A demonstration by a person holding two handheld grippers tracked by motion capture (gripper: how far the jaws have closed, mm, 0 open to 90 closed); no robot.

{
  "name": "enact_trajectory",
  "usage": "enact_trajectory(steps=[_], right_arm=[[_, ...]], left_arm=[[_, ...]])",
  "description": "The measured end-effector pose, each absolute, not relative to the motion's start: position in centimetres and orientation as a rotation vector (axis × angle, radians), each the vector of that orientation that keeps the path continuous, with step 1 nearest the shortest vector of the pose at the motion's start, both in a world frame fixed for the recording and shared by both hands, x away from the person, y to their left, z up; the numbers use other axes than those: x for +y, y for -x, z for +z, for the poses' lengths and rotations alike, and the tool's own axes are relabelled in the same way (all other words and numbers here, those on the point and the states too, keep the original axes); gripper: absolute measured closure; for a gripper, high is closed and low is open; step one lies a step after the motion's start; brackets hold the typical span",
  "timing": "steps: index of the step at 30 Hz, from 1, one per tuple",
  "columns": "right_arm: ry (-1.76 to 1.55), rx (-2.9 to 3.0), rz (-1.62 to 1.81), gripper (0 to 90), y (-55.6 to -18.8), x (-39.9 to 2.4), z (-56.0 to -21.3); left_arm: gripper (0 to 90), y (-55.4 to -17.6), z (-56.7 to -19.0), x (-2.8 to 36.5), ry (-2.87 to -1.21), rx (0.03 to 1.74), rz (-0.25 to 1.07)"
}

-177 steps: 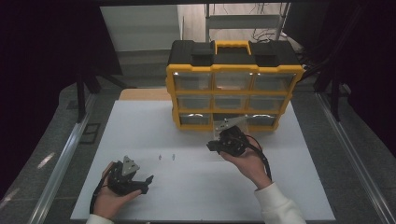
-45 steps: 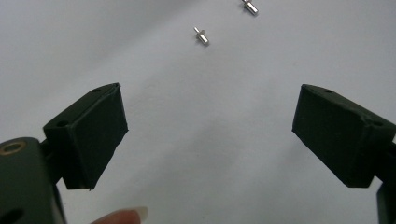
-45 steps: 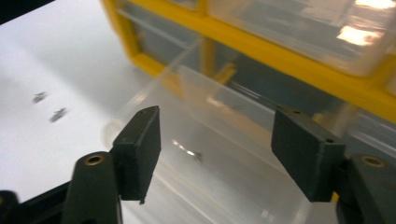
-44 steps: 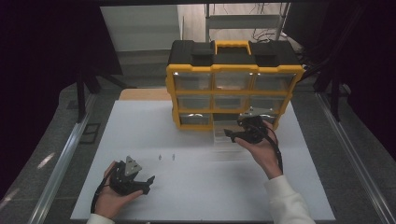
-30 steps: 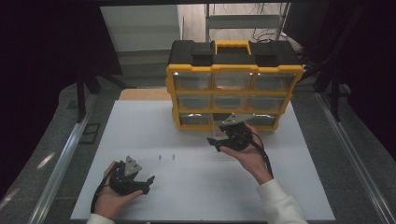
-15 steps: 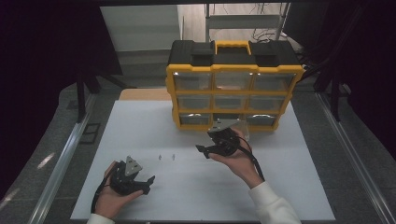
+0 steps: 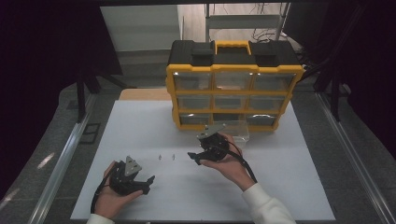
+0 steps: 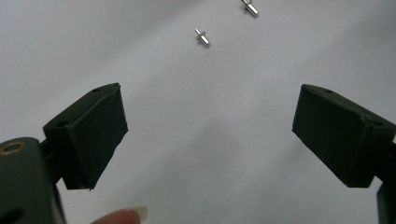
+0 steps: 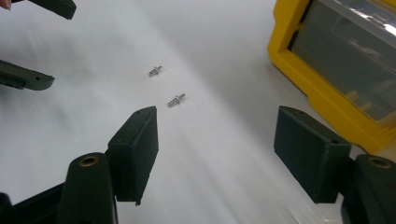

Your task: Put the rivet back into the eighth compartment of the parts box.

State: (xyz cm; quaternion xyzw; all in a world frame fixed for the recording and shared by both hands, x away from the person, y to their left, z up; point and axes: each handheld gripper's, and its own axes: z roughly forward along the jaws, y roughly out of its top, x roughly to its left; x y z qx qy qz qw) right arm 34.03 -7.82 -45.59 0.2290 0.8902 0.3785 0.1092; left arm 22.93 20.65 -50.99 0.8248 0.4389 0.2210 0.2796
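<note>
Since the earlier frames the right gripper [image 7: 195, 158] has come away from the front of the yellow organizer [image 7: 233, 84] and down toward the middle of the white tabletop [image 7: 289, 186], while the left gripper [image 7: 144, 183] has kept its place near the front left corner. From the high view, two small metal pins [image 7: 160, 157] lie side by side on the tabletop between the two grippers, left of the right gripper's tips, and a clear drawer [image 7: 233, 128] sits pulled out at the foot of the organizer. Along the left gripper view, its jaws stand wide with nothing between them, and the pins [image 8: 202, 37] lie ahead on the bare surface. Along the right gripper view, the jaws are also spread wide and empty; the nearer pin [image 9: 176, 100] lies just beyond the left jaw's tip, the other pin [image 9: 155, 71] a little farther, the organizer [image 9: 299, 60] at the right.
</note>
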Motion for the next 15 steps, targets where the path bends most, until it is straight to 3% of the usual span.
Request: enact_trajectory(steps=[15], right_arm=[[-0.697,2.649,1.031,31.7,-34.6,-4.3,-47.6]], left_arm=[[10.3,-23.0,-51.0,20.7,-2.209,1.172,0.587]])
